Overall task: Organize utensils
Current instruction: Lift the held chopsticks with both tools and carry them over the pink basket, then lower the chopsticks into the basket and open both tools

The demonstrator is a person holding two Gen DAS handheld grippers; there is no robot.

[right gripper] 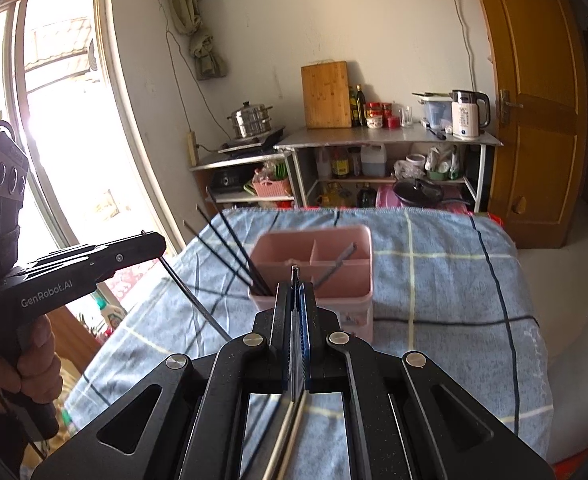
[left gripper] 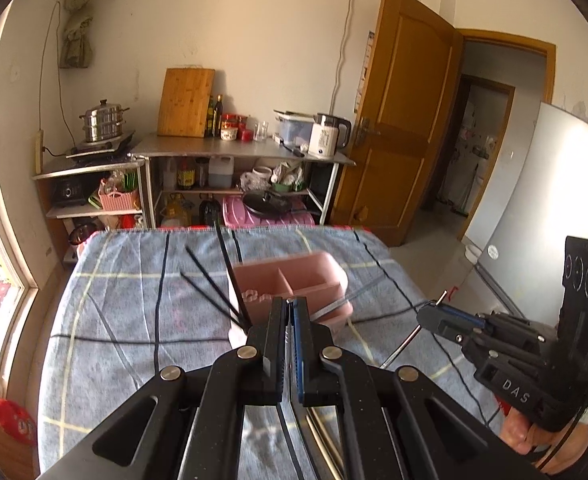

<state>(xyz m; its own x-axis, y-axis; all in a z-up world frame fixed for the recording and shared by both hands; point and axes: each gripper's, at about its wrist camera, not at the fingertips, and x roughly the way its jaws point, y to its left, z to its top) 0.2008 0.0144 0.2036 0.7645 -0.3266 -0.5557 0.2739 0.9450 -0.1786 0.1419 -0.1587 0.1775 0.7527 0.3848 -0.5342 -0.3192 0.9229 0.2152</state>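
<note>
Tongs, both clenched: left tongs [left gripper: 290, 300] pinching a black chopstick [right gripper: 189, 298], right tongs [right gripper: 295, 278] pinching metal chopsticks [left gripper: 408, 340], hovering near pink box [right gripper: 314, 268] on worktop [right gripper: 434, 280].

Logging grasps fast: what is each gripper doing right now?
Left gripper: closed on a black chopstick.
Right gripper: closed on a metal chopstick.

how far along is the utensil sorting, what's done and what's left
Done: several black chopsticks already stand in the pink holder, with one more utensil in another compartment. In hand: the left gripper holds a black chopstick, the right gripper a metal one. Left: dropping both in; no loose utensils show on the cloth.
</note>
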